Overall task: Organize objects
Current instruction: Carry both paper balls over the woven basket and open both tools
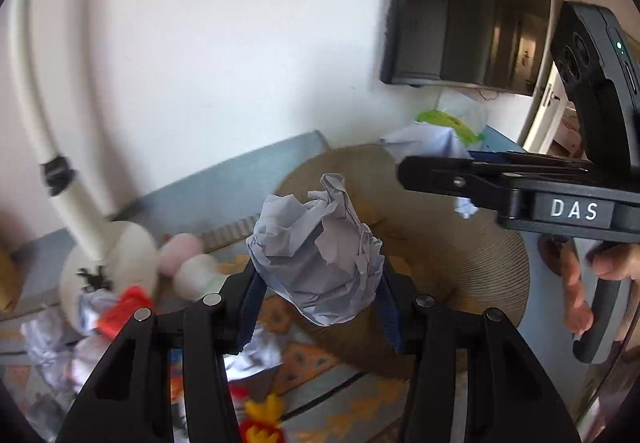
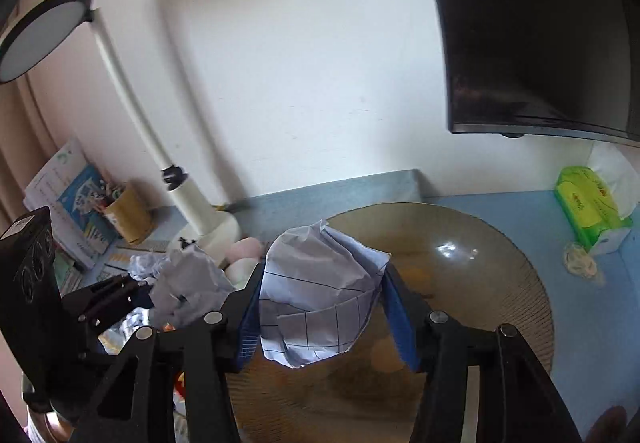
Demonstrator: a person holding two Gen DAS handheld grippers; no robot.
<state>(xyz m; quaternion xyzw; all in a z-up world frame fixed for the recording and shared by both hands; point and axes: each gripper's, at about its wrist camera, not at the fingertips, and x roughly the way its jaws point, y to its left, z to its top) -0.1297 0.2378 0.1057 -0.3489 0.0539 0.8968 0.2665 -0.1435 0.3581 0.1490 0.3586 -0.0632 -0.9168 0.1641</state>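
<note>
My left gripper [image 1: 318,279] is shut on a crumpled ball of white paper [image 1: 316,247] and holds it in the air over the desk. It also shows in the right wrist view [image 2: 188,285], left of centre. My right gripper [image 2: 322,293] is shut on a second crumpled paper with a printed grid [image 2: 320,291], held above a round woven straw mat [image 2: 500,283]. In the left wrist view the right gripper [image 1: 424,167] comes in from the right over the mat [image 1: 460,255], its paper [image 1: 424,141] partly behind it.
More crumpled paper [image 1: 48,339], a red item [image 1: 120,313] and pink and white balls [image 1: 186,257] lie around the white lamp base [image 1: 108,263]. A green tissue pack [image 2: 588,209] sits at the right, books and a pen cup [image 2: 124,215] at the left. A dark monitor [image 2: 540,23] hangs above.
</note>
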